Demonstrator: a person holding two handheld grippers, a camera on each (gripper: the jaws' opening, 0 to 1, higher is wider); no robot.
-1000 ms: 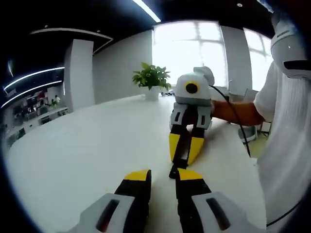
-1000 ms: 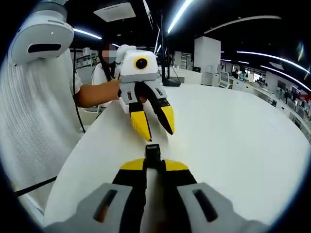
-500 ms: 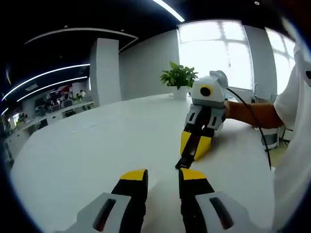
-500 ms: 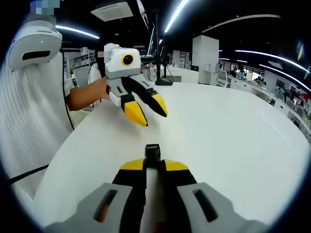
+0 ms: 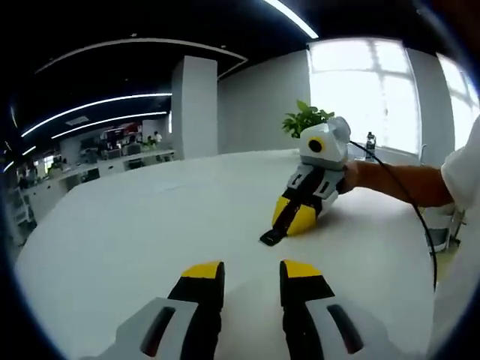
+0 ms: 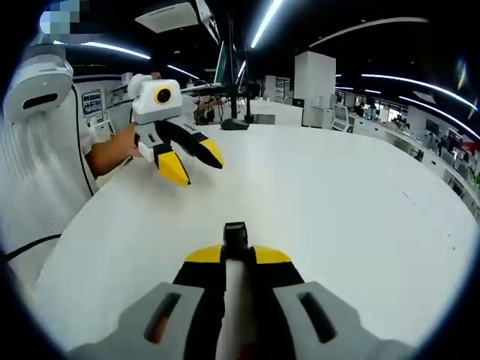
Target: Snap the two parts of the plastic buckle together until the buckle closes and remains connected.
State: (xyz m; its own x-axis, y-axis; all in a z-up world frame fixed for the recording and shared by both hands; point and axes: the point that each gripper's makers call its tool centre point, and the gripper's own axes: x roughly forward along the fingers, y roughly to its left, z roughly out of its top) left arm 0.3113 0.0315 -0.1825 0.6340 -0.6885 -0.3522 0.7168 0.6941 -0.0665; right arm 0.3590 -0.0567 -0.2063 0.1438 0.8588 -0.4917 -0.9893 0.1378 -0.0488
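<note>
A black plastic buckle (image 6: 235,233) sticks out from between the yellow tips of my right gripper (image 6: 236,255), which is shut on it. In the left gripper view the right gripper (image 5: 289,223) rests low on the white table (image 5: 135,225), the buckle (image 5: 272,235) pointing out of its jaws toward the camera. I cannot tell whether both buckle parts are joined. My left gripper (image 5: 251,271) is open and holds nothing. In the right gripper view the left gripper (image 6: 196,166) hangs at the upper left, apart from the buckle.
A potted plant (image 5: 309,120) stands at the table's far edge by bright windows. A person's forearm (image 5: 394,184) and a black cable (image 5: 420,225) run along the right. A white sleeve (image 6: 34,172) borders the table (image 6: 337,195), with office desks behind.
My left gripper has pulled back and away from the right gripper, so the gap between them has widened. The right gripper has kept its hold on the buckle.
</note>
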